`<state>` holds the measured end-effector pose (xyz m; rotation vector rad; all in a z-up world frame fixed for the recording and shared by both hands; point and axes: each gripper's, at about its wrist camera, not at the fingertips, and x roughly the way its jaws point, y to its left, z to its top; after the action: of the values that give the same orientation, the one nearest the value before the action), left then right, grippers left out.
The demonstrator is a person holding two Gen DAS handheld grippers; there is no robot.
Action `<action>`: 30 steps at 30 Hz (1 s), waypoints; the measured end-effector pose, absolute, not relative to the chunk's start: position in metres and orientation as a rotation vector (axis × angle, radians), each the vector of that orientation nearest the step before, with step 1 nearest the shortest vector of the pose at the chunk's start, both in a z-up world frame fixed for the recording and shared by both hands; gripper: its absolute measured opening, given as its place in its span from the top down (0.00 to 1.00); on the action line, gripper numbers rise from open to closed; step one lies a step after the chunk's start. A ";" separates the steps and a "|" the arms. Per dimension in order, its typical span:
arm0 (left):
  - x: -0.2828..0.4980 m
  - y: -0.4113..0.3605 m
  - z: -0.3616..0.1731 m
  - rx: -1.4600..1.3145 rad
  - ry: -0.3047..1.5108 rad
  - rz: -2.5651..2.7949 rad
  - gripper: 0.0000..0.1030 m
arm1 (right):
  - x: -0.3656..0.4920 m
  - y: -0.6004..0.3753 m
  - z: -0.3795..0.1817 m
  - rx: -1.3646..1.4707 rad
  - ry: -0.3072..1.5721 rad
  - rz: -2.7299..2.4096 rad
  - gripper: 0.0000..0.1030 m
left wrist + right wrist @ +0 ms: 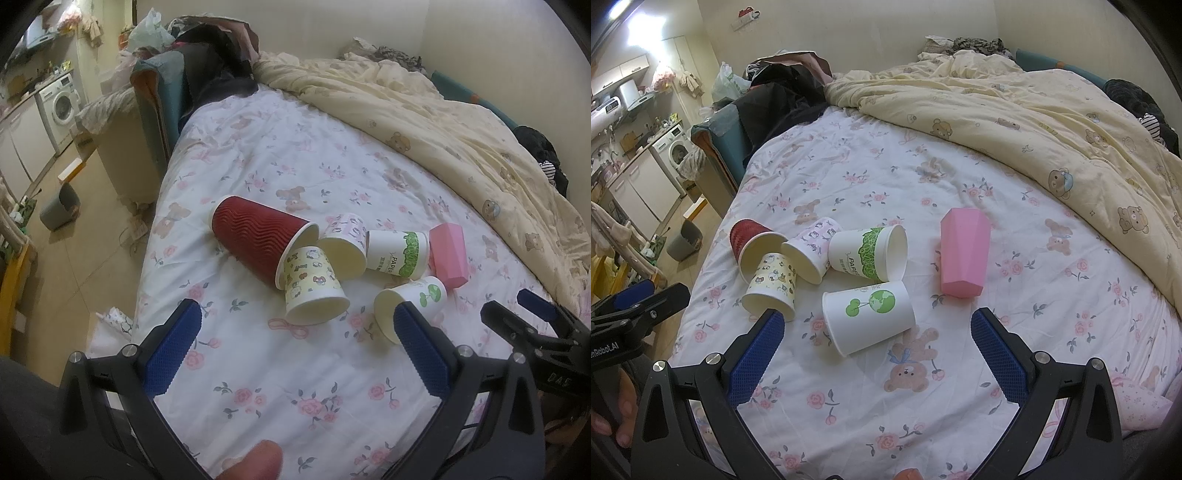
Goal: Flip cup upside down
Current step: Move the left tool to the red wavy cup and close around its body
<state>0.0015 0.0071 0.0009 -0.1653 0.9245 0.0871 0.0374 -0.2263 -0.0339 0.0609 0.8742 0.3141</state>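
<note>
Several cups lie on their sides on the floral bed sheet. A large red ribbed cup, a cartoon-print cup, a pale purple cup, a green-banded paper cup, a white cup with a green tree and a pink faceted cup. My left gripper is open and empty, short of the cartoon cup. My right gripper is open and empty, its fingers either side of the tree cup.
A cream bear-print duvet is bunched along the far and right side of the bed. Dark clothes are piled at the headboard corner. The bed's left edge drops to the floor, with a grey bin and a washing machine.
</note>
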 end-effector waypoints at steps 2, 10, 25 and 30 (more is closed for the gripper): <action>0.011 0.016 0.002 -0.204 0.957 0.096 0.00 | 0.037 -0.227 -0.034 0.067 0.878 0.315 0.00; 0.059 0.080 -0.008 -0.442 1.089 0.259 0.01 | 0.040 -0.232 -0.037 0.073 0.890 0.301 0.00; 0.149 0.103 -0.094 -0.919 1.285 0.411 0.05 | 0.054 -0.256 -0.049 0.190 0.962 0.256 0.00; 0.163 0.093 -0.110 -0.938 1.306 0.436 0.07 | 0.054 -0.257 -0.050 0.190 0.965 0.254 0.00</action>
<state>0.1631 0.0928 -0.1101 -0.9376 1.3063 0.4358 0.0544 -0.2569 -0.0499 0.1904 0.9654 0.2543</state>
